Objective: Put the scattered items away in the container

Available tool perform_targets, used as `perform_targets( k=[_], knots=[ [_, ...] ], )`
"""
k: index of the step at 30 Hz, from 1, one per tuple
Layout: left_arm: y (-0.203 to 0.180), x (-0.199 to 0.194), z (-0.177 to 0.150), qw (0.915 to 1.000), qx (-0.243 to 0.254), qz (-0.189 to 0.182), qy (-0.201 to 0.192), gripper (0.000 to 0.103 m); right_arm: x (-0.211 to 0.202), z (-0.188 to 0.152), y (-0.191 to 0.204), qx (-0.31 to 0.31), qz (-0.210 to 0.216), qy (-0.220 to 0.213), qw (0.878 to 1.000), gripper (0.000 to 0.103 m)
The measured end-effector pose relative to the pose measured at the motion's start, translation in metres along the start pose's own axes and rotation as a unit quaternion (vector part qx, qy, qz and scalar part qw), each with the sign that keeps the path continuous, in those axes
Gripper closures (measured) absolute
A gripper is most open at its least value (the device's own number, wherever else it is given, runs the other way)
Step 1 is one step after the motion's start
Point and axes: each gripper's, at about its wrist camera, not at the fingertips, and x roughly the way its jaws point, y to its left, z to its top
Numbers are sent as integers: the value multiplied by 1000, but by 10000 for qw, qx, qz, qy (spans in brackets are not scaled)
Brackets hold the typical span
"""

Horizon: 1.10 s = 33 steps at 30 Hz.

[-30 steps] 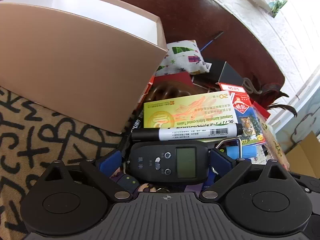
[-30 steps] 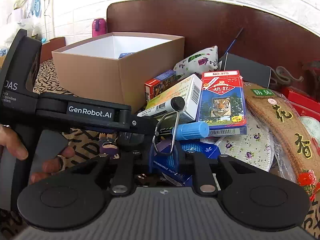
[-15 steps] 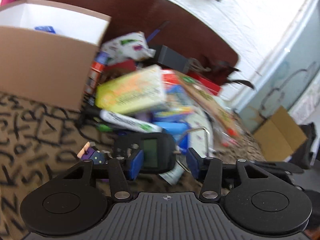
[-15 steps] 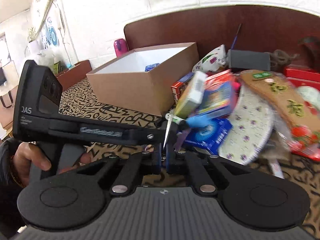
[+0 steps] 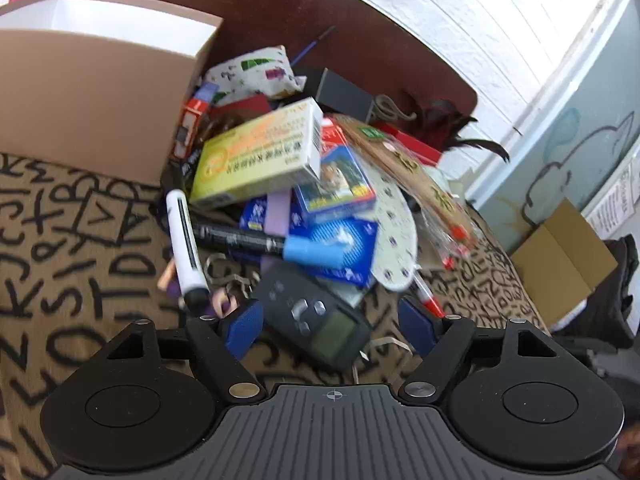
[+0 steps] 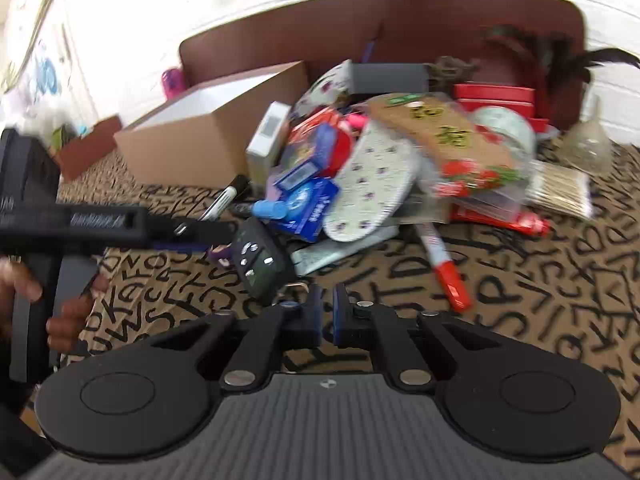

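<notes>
Left wrist view: left gripper [image 5: 331, 320] angles downward, jaws opening wide around the black remote [image 5: 316, 316], pads clear of it. Right gripper [image 6: 327, 314] is nearly closed, parting slightly, empty. Beyond the clutter stands the cardboard box [image 5: 92, 100] on the patterned cloth [image 5: 60, 264].

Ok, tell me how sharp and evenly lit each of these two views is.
Left wrist view: the yellow box and the pile are slightly smeared, the wall at upper right is washed out by bright light, and straight edges bow from the fisheye lens. Right wrist view: blur is heavier, smearing the cardboard box and the red marker, and the white wall behind glares.
</notes>
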Motion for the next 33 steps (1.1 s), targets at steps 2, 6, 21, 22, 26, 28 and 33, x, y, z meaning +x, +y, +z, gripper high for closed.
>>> perform_targets(
  k=[2, 6, 21, 22, 26, 28, 33],
  knots=[
    [2, 7, 5, 10000, 20, 18, -7, 18, 10, 1, 6, -65, -1, 103, 9999, 86],
    [4, 23, 13, 9999, 147, 91, 0, 18, 24, -3, 6, -30, -26, 281, 9996, 84],
    [-4, 40, 1, 9965, 557, 136, 616, 37, 37, -9, -7, 210, -198, 633, 9976, 92],
    [-8, 37, -3, 9961, 568, 109, 670, 34, 32, -9, -10, 222, -254, 621, 9975, 93],
    [-27, 29, -25, 9938, 760, 38, 812, 30, 17, -13, -22, 235, -468, 582, 9969, 93],
    [-26, 30, -30, 9945, 546, -49, 889, 23, 18, -16, -24, 291, -444, 620, 9967, 90],
    [-19, 36, -26, 9961, 335, 145, 807, 17, 26, -17, -22, 333, -524, 653, 9959, 87]
  ],
)
